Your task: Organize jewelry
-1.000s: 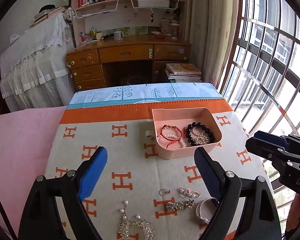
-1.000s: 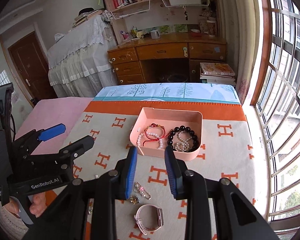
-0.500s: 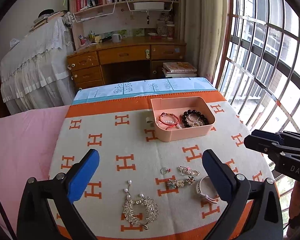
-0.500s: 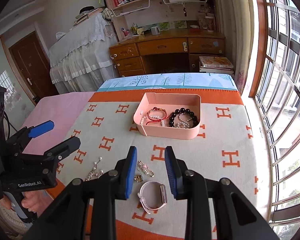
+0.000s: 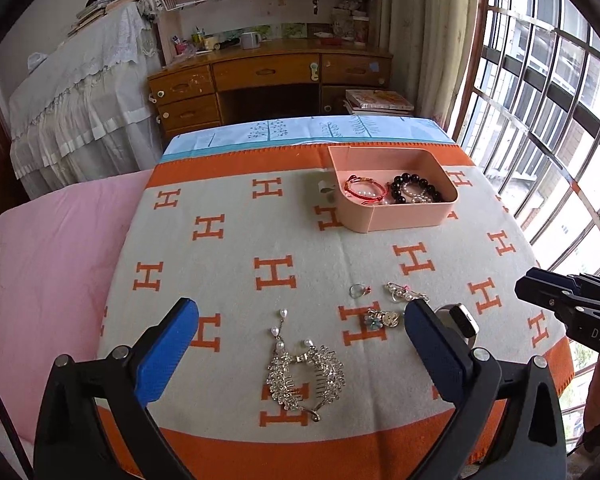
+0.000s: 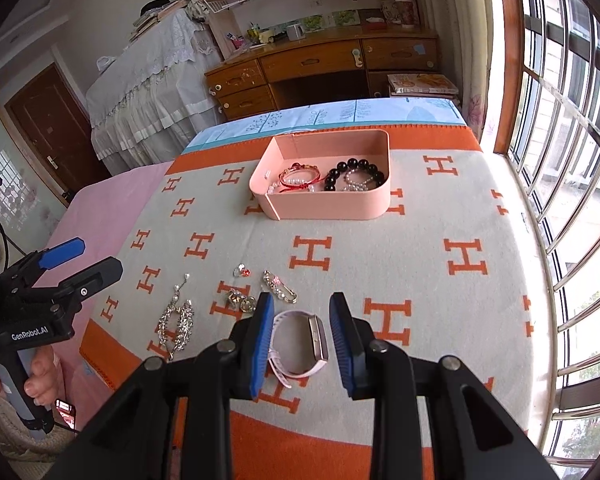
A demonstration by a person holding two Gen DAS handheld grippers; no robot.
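1. Right wrist view: the pink tray (image 6: 328,204) sits far on the orange-patterned blanket (image 6: 380,256), holding a red cord bracelet (image 6: 300,178) and a black bead bracelet (image 6: 354,178) (pearl strands lie among them).
2. The right gripper (image 6: 302,334) tilts down, its fingers partly apart and straddling the pink-strapped watch (image 6: 300,340) without pressing it.
3. The left gripper (image 5: 300,354) stands wide open, empty, over the rhinestone hair comb (image 5: 306,374); its jaws have just been opening.
4. Near the watch lie a ring (image 6: 242,271), a brooch (image 6: 280,286) and a charm (image 6: 240,300).
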